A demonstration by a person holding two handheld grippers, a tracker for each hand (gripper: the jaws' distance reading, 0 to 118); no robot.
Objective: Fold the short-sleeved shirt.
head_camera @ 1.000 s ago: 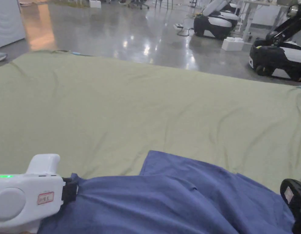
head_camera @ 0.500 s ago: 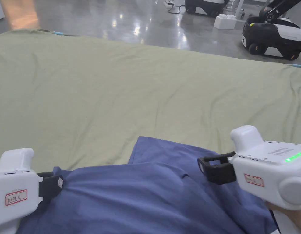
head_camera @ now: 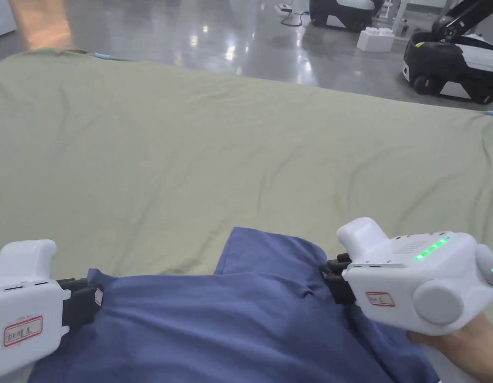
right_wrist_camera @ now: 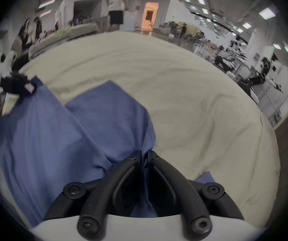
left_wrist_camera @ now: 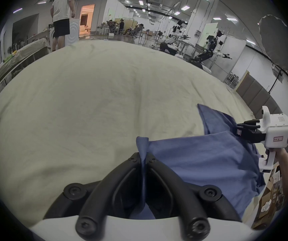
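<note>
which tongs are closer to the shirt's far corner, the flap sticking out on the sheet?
Right. The right tongs grip the shirt just right of that far corner; the left tongs pinch its left edge, farther off.

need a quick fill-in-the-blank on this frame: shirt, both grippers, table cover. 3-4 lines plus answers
1. The short-sleeved cotton shirt is ____ in colour.
2. The left gripper has both black jaws shut on the shirt's ____.
3. The right gripper is ____ on the shirt's fabric.
4. The shirt lies on a wrinkled pale ____ cloth cover.

Missing words: blue; fabric; shut; green
</note>
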